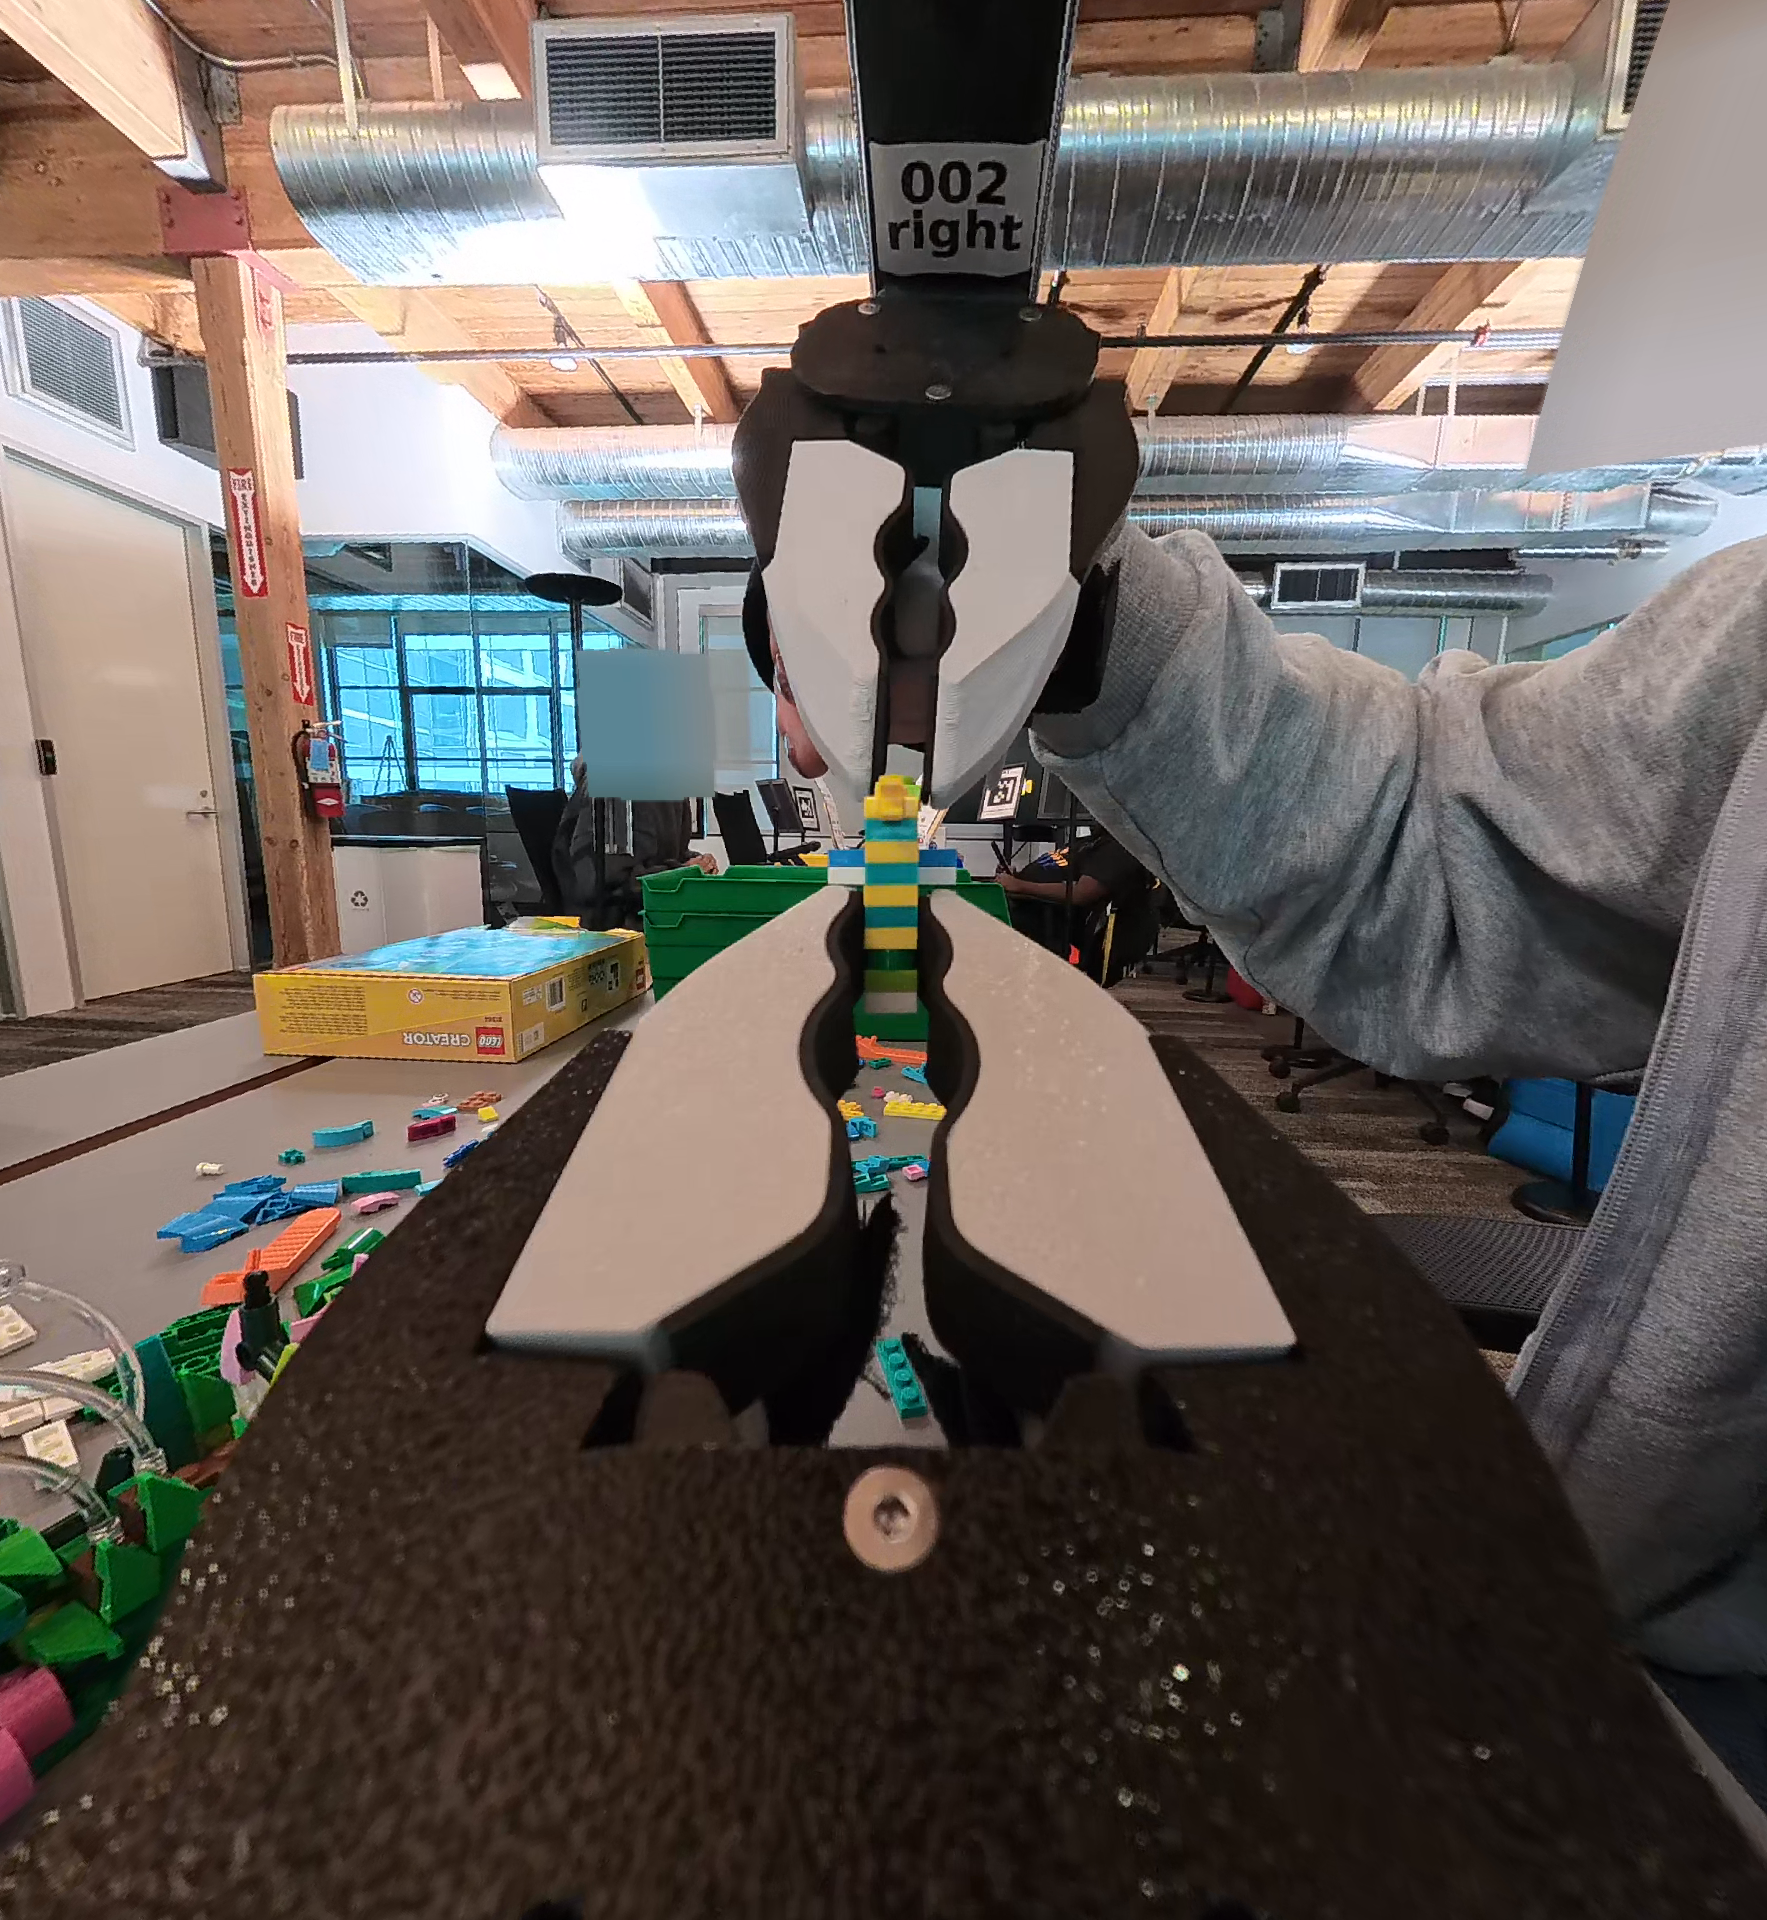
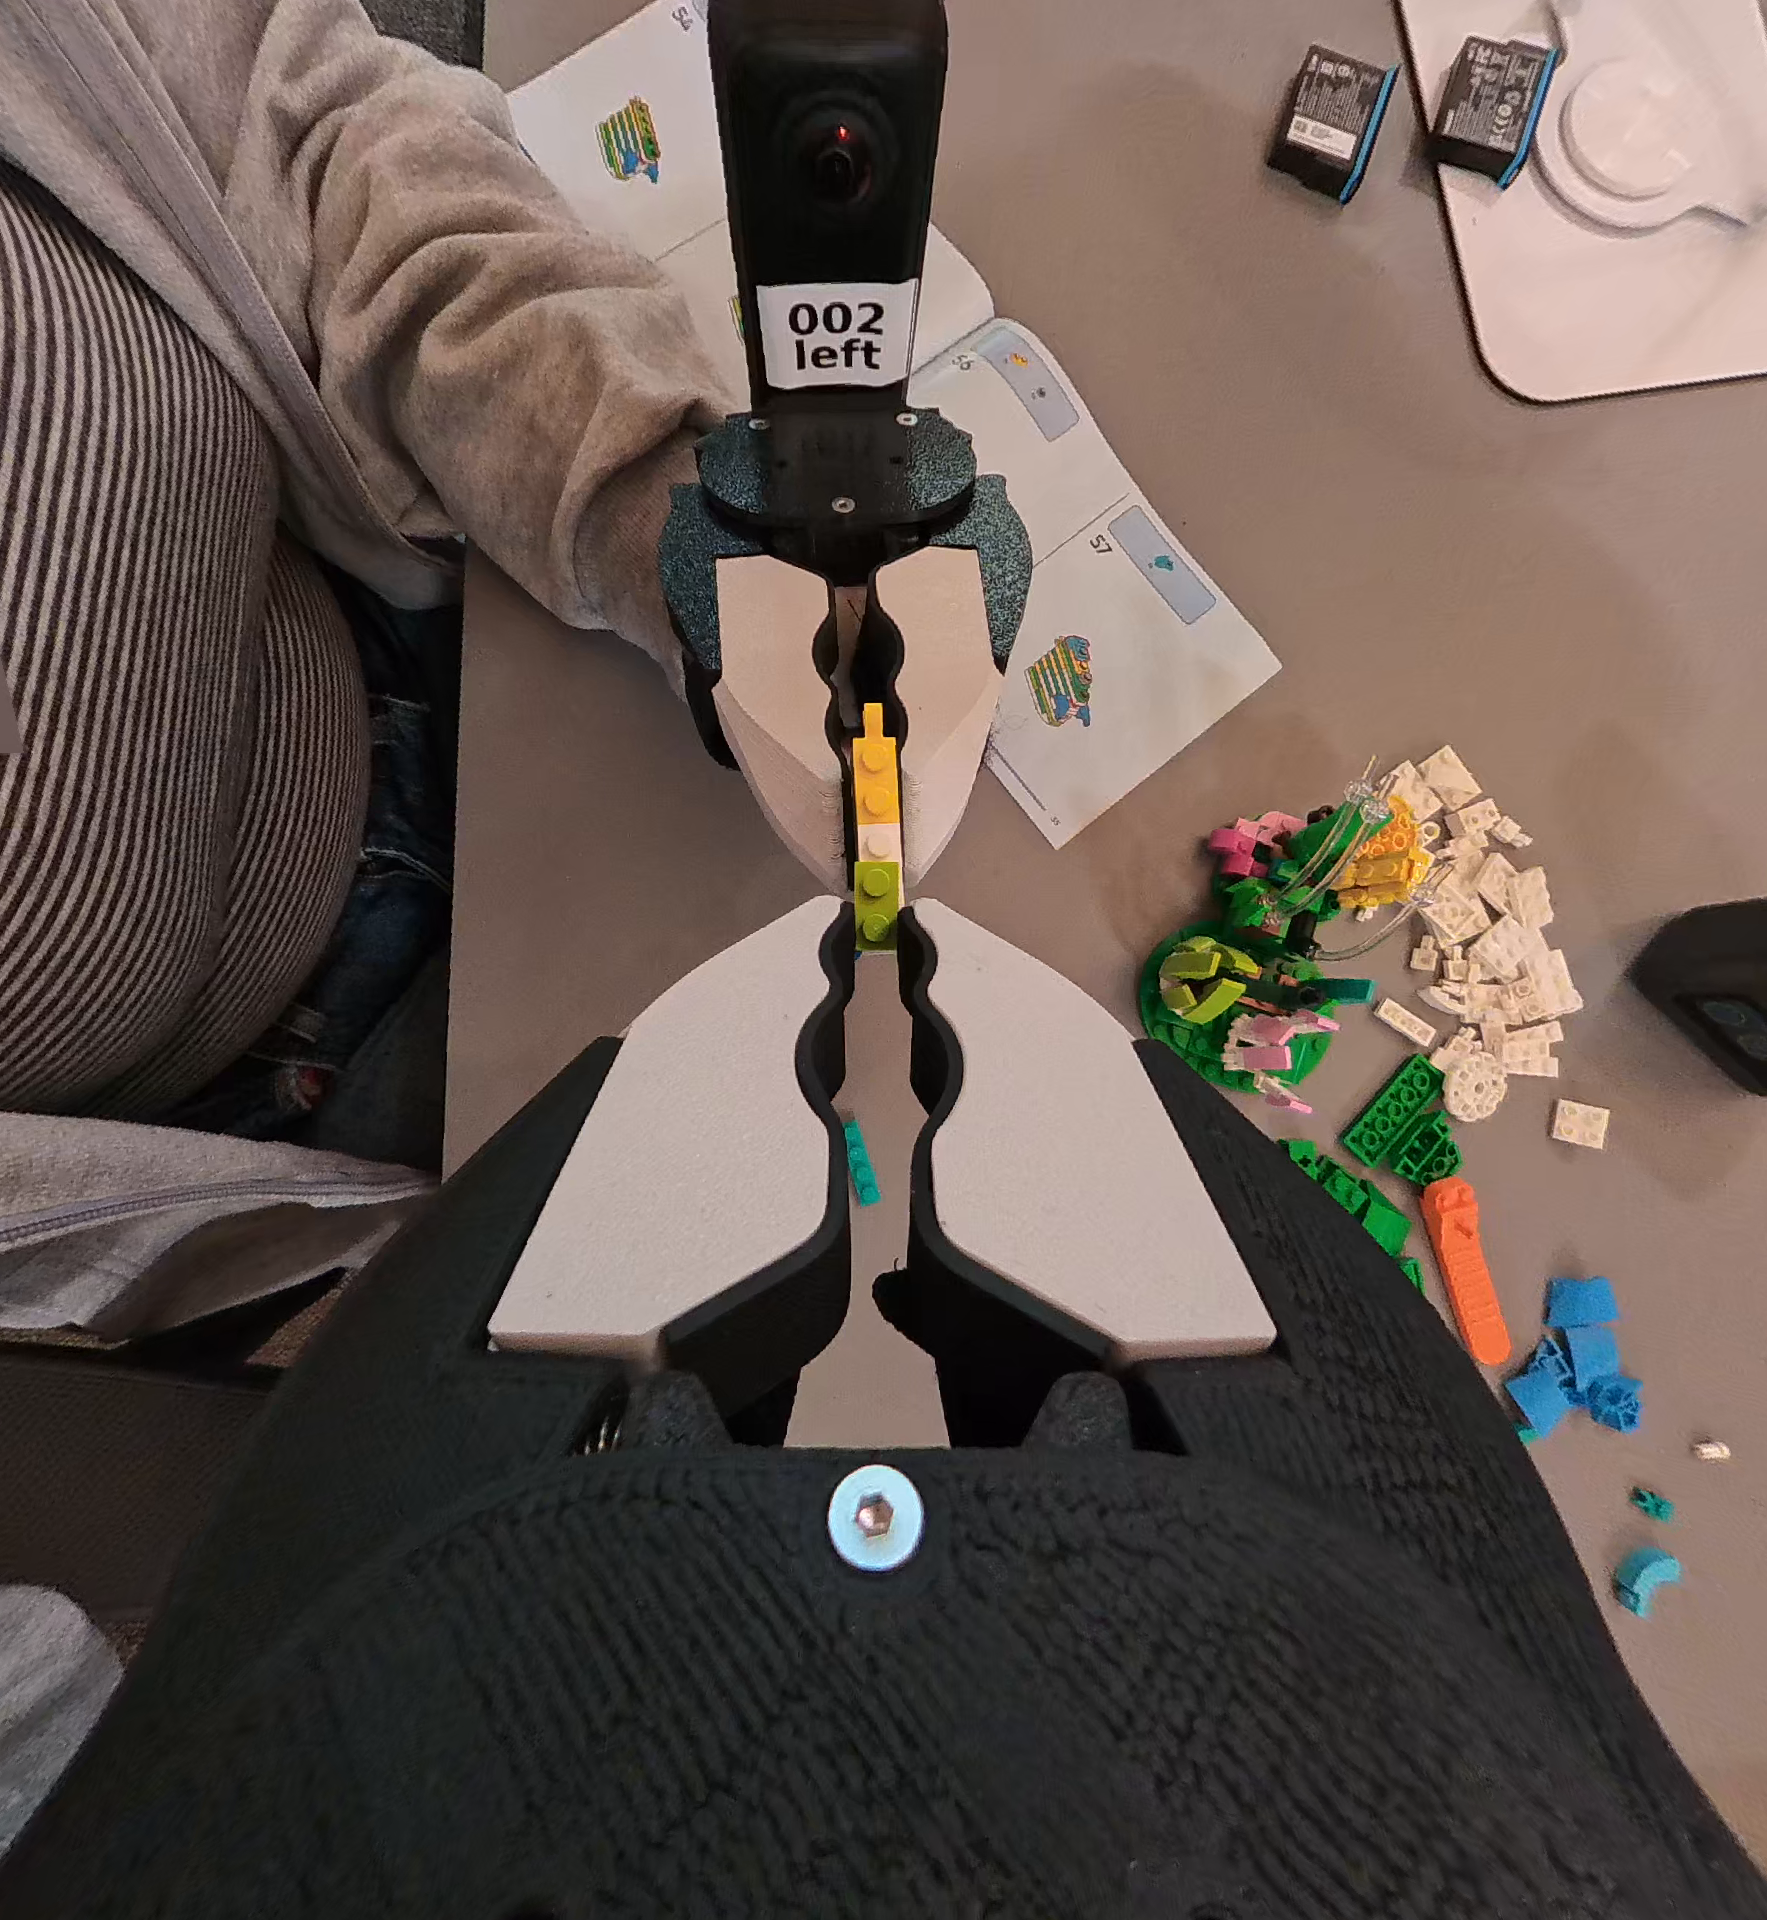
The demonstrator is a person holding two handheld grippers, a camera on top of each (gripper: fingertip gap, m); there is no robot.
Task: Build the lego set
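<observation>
In the left wrist view, I am seeing my left gripper [image 1: 891, 935] clamping narrowly on the lower part of the striped brick stack [image 1: 890, 914], held above the table [image 1: 79, 1101], while the right gripper [image 1: 900, 784] is pinching its yellow top. In the right wrist view, the right gripper [image 2: 874, 914] is closing tight on the stack's [image 2: 877, 831] lime end, opposite the left gripper [image 2: 874, 821].

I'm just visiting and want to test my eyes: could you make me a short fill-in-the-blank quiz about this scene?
1. The two grippers hold a striped brick stack from ____ ends.
2. The long brick separator tool lying on the table is coloured ____.
3. The open instruction booklet lies ____ the left gripper.
4. The loose pile beside the green model is mostly ____.

Missing words: opposite; orange; under; white
</observation>
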